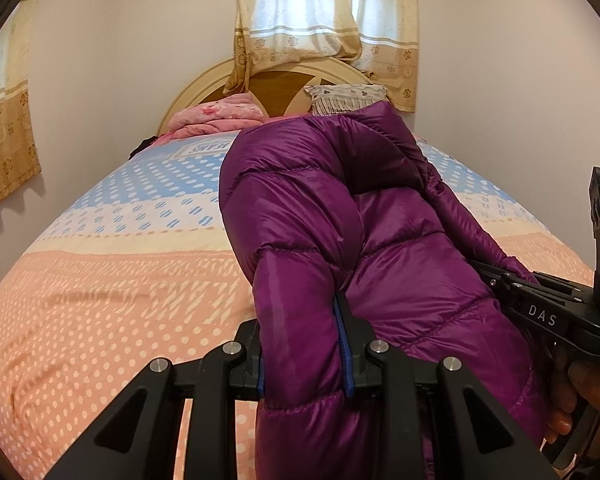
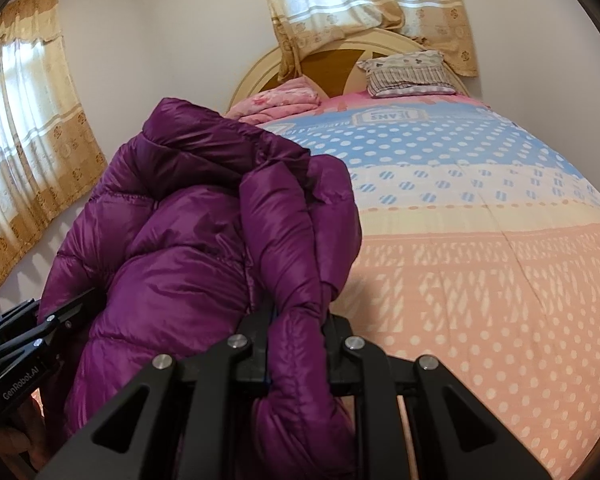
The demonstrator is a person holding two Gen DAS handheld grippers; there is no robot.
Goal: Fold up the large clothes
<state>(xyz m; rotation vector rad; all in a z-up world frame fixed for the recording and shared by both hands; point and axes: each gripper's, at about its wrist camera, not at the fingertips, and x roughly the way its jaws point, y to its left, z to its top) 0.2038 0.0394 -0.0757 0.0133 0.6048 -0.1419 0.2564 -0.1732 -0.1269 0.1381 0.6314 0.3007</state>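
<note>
Bed [image 1: 100, 280] with dotted pink-and-blue cover fills room, headboard [image 2: 340, 60] and curtains [image 1: 324, 20] at far wall, pillow [image 2: 408, 74] near it. Left gripper [image 1: 302, 344] and right gripper [image 2: 298, 354] each clamped on purple puffer jacket [image 1: 340, 220], held raised above bed's near end; cover beyond lies bare

left hand-held gripper [image 1: 304, 344] clamped, right hand-held gripper [image 2: 298, 354] clamped

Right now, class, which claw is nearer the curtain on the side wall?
Left. The left claw grips the purple jacket on the side toward that curtain; the right claw grips it farther off, with the left claw between it and the curtain.
</note>
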